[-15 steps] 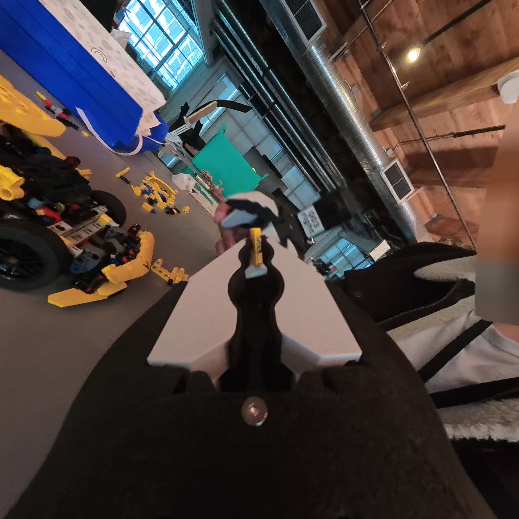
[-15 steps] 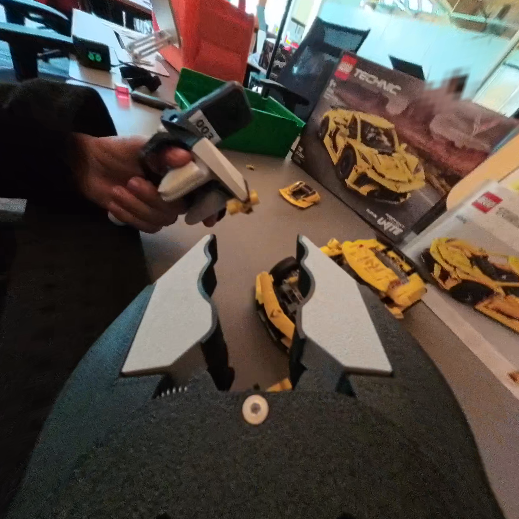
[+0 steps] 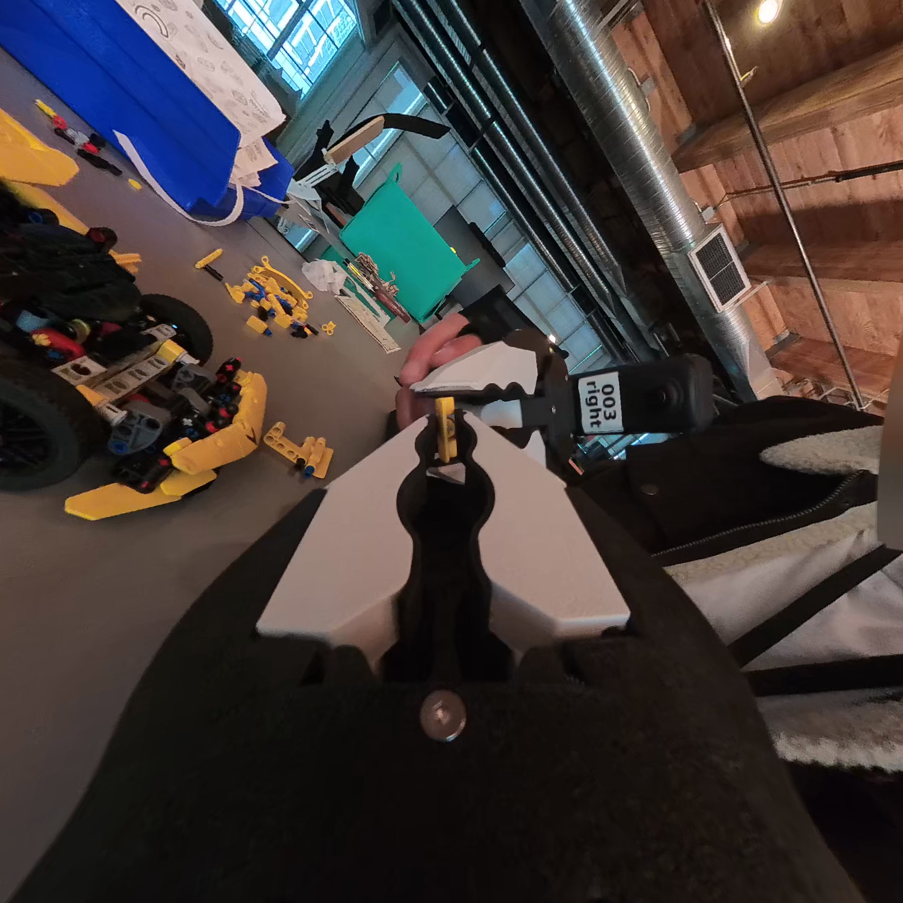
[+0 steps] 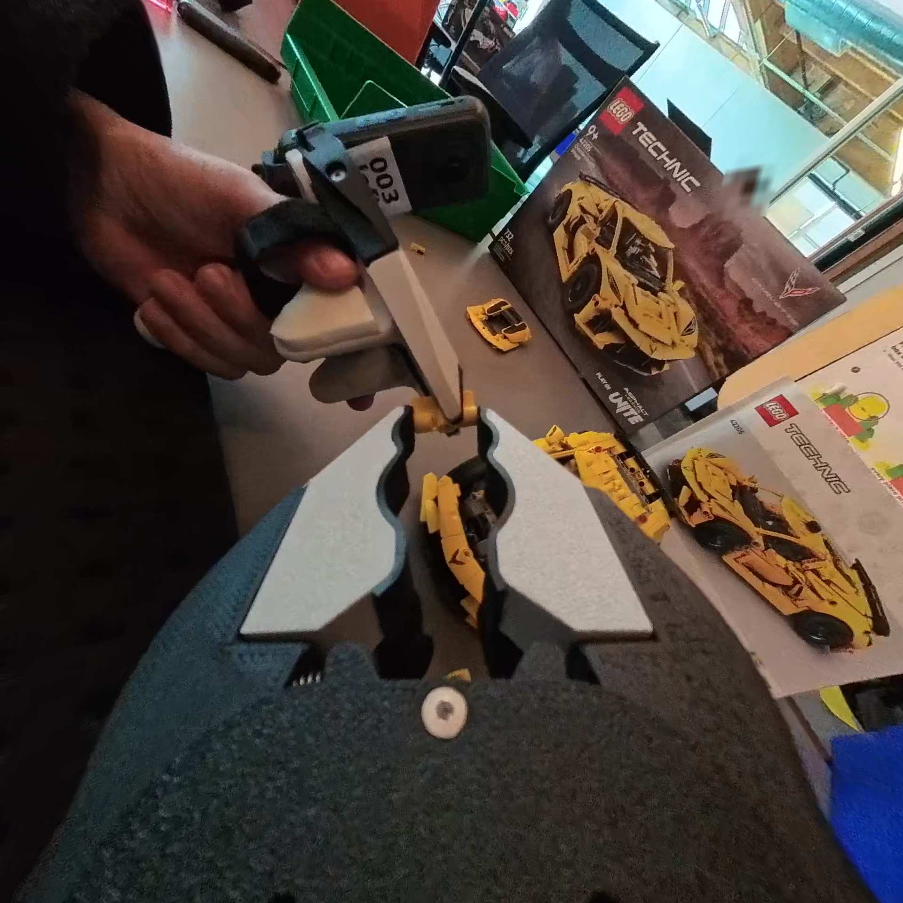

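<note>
My left gripper (image 3: 445, 421) is shut on a small yellow brick piece (image 3: 444, 430) and holds it up above the grey table (image 3: 122, 562). In the right wrist view the left gripper (image 4: 452, 408) comes in from the upper left in a person's hand, with the yellow piece (image 4: 442, 415) at its tip. My right gripper (image 4: 445, 422) is open, its two fingertips close on either side of that piece; I cannot tell whether they touch it. It also shows in the left wrist view (image 3: 430, 391). A part-built yellow model car (image 4: 454, 532) lies on the table below.
The car (image 3: 146, 415) lies at left with a small yellow sub-assembly (image 3: 298, 447) and loose pieces (image 3: 273, 298) beside it. A blue bin (image 3: 122, 97) stands behind. The set's box (image 4: 659, 273), a booklet (image 4: 782, 513), a yellow panel (image 4: 498, 317) and a green bin (image 4: 391, 97) surround the work area.
The two grippers have come together: the held yellow piece now sits between my right gripper's fingertips. The right jaws have narrowed. The left gripper still holds the piece.
</note>
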### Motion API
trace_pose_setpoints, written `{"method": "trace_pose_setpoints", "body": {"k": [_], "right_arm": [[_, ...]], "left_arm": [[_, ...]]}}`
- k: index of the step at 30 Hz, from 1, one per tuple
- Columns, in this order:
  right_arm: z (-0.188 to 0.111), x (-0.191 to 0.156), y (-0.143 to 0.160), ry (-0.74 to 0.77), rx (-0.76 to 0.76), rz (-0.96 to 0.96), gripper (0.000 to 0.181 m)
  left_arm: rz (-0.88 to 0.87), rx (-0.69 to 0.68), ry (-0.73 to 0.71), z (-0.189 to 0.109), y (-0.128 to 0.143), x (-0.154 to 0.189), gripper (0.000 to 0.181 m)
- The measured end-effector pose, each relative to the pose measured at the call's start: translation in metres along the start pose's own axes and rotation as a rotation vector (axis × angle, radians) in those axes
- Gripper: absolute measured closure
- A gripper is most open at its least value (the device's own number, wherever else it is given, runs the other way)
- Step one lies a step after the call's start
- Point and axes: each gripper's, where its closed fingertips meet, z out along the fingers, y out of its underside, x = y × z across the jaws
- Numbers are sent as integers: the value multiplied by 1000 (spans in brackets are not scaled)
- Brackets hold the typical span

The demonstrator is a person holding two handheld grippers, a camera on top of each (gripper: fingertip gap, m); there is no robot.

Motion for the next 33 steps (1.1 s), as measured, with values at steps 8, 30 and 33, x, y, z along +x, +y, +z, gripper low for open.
{"method": "trace_pose_setpoints", "body": {"k": [8,30,33], "right_arm": [[-6,11,16,28,-29,25,157],[-121,117,177,66,-401,550,132],[-96,40,127,-299,-287,547,134]], "left_arm": [[-16,50,-59,-7,-8,-11,174],[15,2,-70,-2,0,-10,174],[8,-9,-65,-1,1,-11,174]]}}
